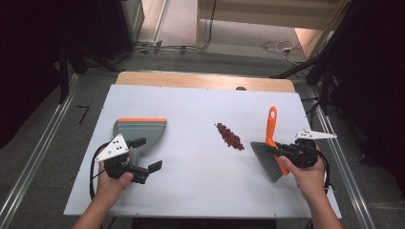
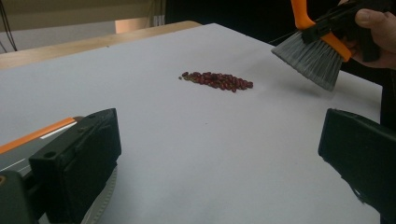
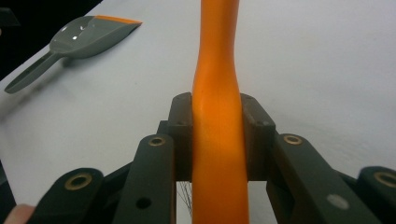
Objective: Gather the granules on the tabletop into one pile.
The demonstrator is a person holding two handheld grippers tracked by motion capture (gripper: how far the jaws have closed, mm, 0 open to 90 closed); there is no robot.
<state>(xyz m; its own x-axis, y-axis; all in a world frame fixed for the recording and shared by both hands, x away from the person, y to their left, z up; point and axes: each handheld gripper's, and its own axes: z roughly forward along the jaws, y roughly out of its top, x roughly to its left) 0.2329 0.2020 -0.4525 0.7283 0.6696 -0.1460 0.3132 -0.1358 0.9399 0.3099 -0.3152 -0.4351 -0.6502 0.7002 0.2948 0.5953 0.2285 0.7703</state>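
A: What's the right gripper [image 1: 285,153] holding?

B: Its jaws are clamped on the smooth orange plastic handle of a brush [image 1: 270,145], whose stiff grey bristles fan out just above the white table [image 1: 191,109].

A: And the left gripper [image 1: 145,155]?

B: Its jaws stand wide apart, gripping nothing, beside the handle of the grey dustpan [image 1: 141,131], which has an orange front lip.

A: The beans?

B: A narrow heap of small dark-red beans [image 1: 229,136] lies mid-table, between the dustpan and the brush.
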